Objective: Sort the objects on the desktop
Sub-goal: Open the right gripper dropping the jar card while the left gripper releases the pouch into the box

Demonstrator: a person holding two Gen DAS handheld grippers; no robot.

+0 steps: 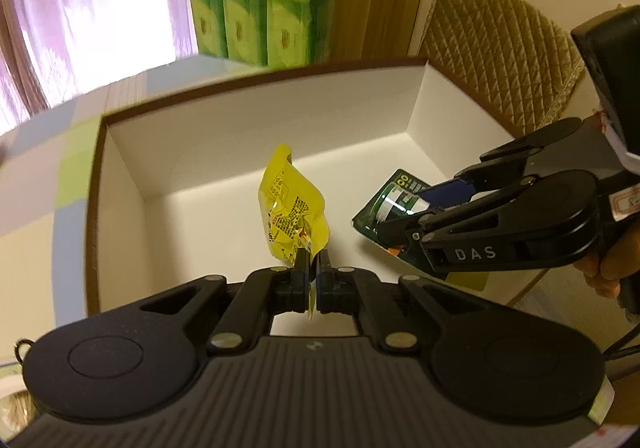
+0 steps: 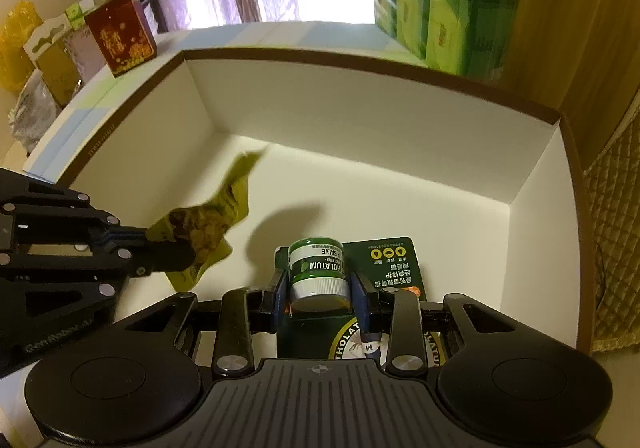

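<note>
While both loads hang over the white box [image 1: 256, 120], the left hand-held gripper [image 1: 313, 264] pinches a yellow sachet [image 1: 292, 208] mid-frame; the right hand-held gripper [image 2: 318, 288] clamps a green salve pack [image 2: 318, 268] lower centre; releasing inside likely comes next.

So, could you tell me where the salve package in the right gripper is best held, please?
Across the raised jar on the green card, from above, as the right gripper grips it now. The flat card offers only thin edges; the round jar gives the pads opposite sides.
</note>
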